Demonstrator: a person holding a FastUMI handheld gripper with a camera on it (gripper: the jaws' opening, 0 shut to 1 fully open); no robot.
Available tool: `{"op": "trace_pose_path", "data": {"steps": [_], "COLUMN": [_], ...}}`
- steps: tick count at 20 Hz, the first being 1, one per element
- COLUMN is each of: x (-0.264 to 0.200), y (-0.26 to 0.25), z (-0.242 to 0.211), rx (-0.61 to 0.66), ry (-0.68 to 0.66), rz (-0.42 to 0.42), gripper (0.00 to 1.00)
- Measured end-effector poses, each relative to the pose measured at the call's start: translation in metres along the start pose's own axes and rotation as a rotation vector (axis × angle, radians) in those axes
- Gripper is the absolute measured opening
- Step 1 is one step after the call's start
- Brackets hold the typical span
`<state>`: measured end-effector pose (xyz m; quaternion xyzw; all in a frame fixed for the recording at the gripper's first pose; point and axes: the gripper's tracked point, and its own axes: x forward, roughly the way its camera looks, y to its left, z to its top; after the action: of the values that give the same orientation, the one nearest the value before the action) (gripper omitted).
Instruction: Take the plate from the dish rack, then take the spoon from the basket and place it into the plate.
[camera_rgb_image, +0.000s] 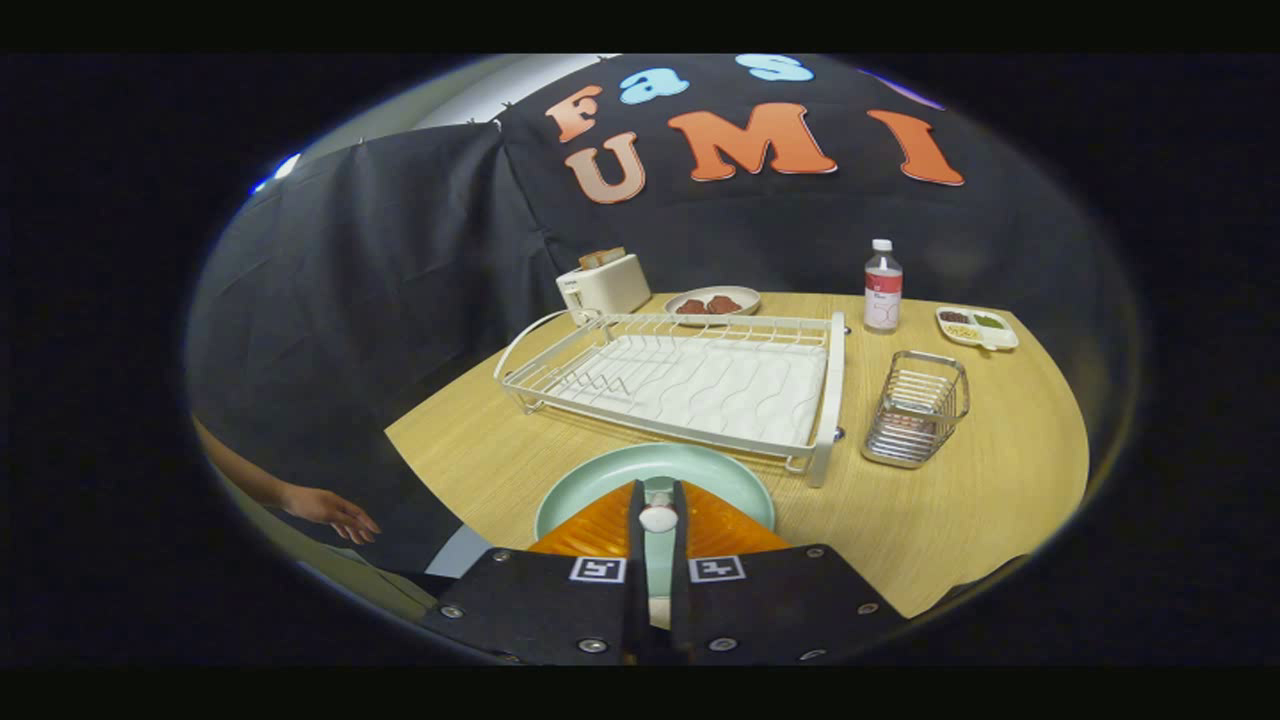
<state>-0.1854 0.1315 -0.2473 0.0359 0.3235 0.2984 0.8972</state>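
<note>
A pale green plate (610, 475) lies flat on the wooden table (980, 480), just in front of the white wire dish rack (690, 380), which holds nothing. My gripper (658, 486) hangs over the near part of the plate, its fingers drawn close together. Between them sits a small white spoon (658, 518), its rounded end showing in the narrow gap and both fingers pressing on it. The metal wire basket (916, 408) stands to the right of the rack with nothing sticking out of it.
Behind the rack stand a white toaster (603, 283), a plate of dark food (712, 303), a clear bottle (883, 288) and a small divided dish (976, 327). A person's hand (325, 508) hangs off the table's left edge.
</note>
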Motion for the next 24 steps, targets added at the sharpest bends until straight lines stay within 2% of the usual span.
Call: {"op": "trace_pose_path", "data": {"steps": [3,9,13,17,21,24], "x": [0.002,0.008,0.007,0.000,-0.016,-0.031], "y": [0.003,-0.014,-0.022,-0.026,-0.027,-0.029], "z": [-0.011,-0.062,-0.059,-0.033,0.037,0.098], "rx": [-0.034,-0.052,-0.057,-0.049,-0.029,-0.010], "ry": [-0.014,0.116,0.124,0.099,-0.039,-0.170], "rz": [0.008,-0.040,-0.057,-0.062,-0.075,-0.084], "gripper": [0.10,0.16,0.21,0.34,0.50,0.68]}}
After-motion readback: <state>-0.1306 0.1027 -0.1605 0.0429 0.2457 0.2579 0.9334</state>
